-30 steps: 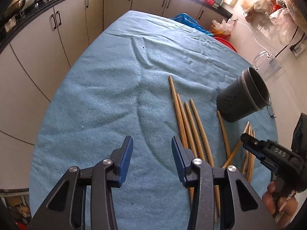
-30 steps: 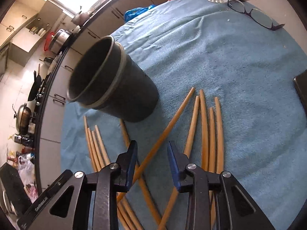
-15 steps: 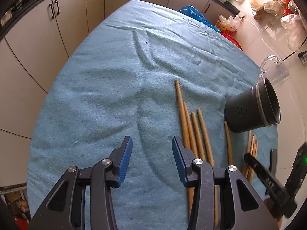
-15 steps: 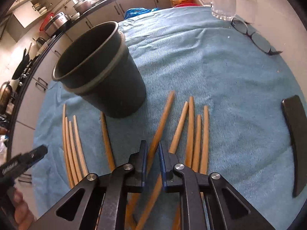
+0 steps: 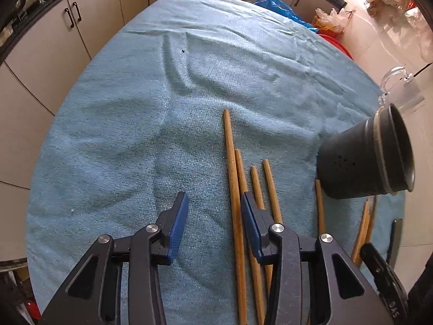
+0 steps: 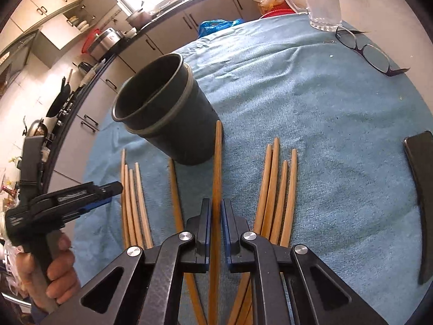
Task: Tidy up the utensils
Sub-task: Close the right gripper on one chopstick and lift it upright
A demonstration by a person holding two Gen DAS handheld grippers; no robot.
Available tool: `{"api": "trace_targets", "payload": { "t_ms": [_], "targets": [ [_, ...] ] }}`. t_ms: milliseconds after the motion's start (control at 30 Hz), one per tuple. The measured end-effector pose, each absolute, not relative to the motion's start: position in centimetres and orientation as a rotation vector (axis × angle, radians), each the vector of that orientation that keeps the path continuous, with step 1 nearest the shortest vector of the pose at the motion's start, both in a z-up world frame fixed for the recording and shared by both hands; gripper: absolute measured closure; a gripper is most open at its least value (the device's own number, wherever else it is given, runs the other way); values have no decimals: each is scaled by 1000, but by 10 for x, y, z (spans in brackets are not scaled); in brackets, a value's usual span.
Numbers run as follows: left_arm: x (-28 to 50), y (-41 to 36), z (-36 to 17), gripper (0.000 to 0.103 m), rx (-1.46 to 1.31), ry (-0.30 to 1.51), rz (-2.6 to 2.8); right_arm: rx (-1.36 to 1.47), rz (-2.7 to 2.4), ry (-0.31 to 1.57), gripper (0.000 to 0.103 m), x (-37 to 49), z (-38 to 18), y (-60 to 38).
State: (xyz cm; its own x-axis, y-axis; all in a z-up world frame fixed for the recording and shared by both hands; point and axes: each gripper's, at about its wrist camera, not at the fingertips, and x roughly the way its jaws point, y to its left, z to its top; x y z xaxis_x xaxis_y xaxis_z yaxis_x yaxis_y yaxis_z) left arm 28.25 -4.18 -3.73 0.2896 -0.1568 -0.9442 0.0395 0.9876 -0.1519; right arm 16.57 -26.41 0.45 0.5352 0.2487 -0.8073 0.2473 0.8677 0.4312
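From my left wrist camera, my left gripper (image 5: 212,214) points steeply down over a blue towel (image 5: 121,135) that covers the table. Its blue-padded jaws stand partly apart with nothing pressed between them. A long wooden chopstick (image 5: 230,157) runs up the towel through the gap, close to the right-hand pad but not pinched. Just right of it lie three shorter-looking chopsticks (image 5: 266,181), partly hidden behind that finger. Farther right a dark cylindrical utensil holder (image 5: 362,162) stands on the towel, its open mouth leaning toward the frame edge in the fisheye. Beside its base is one more chopstick (image 5: 319,205), and a further few (image 5: 365,224) show beyond it. A clear glass mug (image 5: 400,89) stands behind the holder.

From my right wrist camera, at the far left a hand (image 6: 54,268) grips the handle of that left gripper above a group of four chopsticks. The utensil holder is upright at centre-left, apparently empty as far as I can see inside. In the middle, my right gripper (image 6: 215,216) has just closed its jaws down to a narrow slit on a single chopstick (image 6: 217,162), whose far tip reaches up beside the holder's wall. To the right four more chopsticks (image 6: 278,184) fan out on the towel. Farther right lie a pair of glasses (image 6: 370,54) and, at the edge, a dark flat object (image 6: 422,189) I cannot identify.
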Motion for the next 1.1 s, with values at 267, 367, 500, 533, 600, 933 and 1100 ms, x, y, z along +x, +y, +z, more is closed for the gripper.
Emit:
{"api": "trace_targets", "payload": {
  "t_ms": [267,367,500,533,600,933,1100],
  "targets": [
    [277,-52,-38,94,20,1208,-71,594,22,1010,94,156,6,-272],
    [272,-43,-36,97,-11,1210,-111,601,28,997,94,152,11,-274],
    [258,-27,-28,97,-63,1188,-170,613,41,969,94,145,19,-271],
    [253,-24,-24,97,-68,1173,-182,617,48,957,94,142,22,-270],
    [240,-15,-13,97,-86,1133,-202,616,56,937,94,136,27,-269],
    [191,2,46,97,-120,966,-272,560,61,859,94,121,58,-264],
    [186,1,52,97,-132,950,-288,504,8,966,72,148,32,-267]
  ]
}}
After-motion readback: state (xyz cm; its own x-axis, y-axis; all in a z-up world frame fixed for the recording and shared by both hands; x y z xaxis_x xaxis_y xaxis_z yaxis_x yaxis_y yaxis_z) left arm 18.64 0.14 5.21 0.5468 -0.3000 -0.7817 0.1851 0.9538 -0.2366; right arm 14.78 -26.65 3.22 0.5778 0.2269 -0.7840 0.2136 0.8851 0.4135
